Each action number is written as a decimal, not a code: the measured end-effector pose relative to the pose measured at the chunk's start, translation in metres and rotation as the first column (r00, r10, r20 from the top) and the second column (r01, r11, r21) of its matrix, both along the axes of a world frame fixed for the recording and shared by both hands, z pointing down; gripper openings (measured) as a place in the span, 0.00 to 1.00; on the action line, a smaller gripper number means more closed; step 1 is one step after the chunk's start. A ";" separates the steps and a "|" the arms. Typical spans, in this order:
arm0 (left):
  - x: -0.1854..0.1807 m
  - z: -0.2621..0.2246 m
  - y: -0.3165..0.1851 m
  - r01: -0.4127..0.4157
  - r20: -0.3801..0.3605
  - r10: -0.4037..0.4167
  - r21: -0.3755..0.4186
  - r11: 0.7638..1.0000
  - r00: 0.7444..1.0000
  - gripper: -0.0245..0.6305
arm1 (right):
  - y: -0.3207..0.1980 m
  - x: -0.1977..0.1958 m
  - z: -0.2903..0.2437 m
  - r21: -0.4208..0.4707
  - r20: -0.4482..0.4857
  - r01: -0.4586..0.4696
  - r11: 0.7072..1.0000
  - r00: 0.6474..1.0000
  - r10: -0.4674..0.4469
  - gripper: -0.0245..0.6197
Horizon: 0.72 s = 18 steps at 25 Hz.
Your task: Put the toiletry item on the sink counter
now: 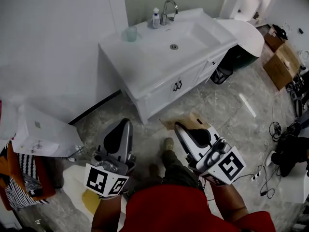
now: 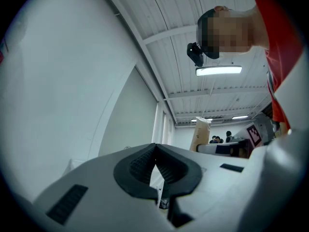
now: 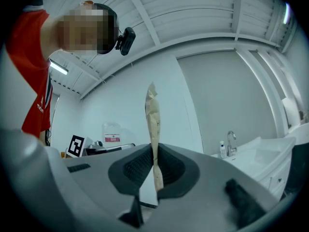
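Right gripper view: our right gripper (image 3: 154, 153) pinches a flat tan paper packet (image 3: 153, 117), long axis pointing straight out beyond the jaws; our left gripper (image 2: 155, 150) sits pressed together, empty.

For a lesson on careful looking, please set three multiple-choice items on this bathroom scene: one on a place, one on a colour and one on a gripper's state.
1. Where does the small bottle stand?
A beside the tap
B on the floor
C in the basin

2. What colour is the cup on the sink counter?
A red
B pale green
C black

3. How is the right gripper?
A open and empty
B shut on a thin brown packet
C shut on the cup

Answers:
1 A, it stands just left of the tap at the back of the counter.
2 B, it shows pale green against the white top.
3 B, its pads pinch the packet.
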<state>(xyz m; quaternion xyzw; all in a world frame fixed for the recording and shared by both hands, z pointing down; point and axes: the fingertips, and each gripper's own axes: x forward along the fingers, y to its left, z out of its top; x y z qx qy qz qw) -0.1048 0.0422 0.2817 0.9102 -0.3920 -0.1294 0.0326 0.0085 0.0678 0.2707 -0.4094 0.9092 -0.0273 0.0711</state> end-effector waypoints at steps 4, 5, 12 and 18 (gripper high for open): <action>0.006 0.005 -0.029 0.025 0.006 -0.025 -0.003 1.000 1.000 0.06 | -0.033 0.007 0.004 0.006 0.007 0.022 1.000 1.000 -0.022 0.11; 0.008 0.006 -0.037 0.033 0.007 -0.033 -0.002 0.999 0.999 0.06 | -0.042 0.009 0.005 0.008 0.008 0.029 1.000 1.000 -0.029 0.11; 0.033 0.005 -0.109 0.070 0.018 -0.071 0.016 0.997 0.997 0.06 | -0.118 0.029 0.004 0.026 0.009 0.078 0.997 0.997 -0.078 0.11; 0.056 0.005 -0.166 0.108 0.024 -0.109 0.014 0.994 0.994 0.06 | -0.178 0.042 -0.002 0.036 0.005 0.133 0.990 0.991 -0.134 0.11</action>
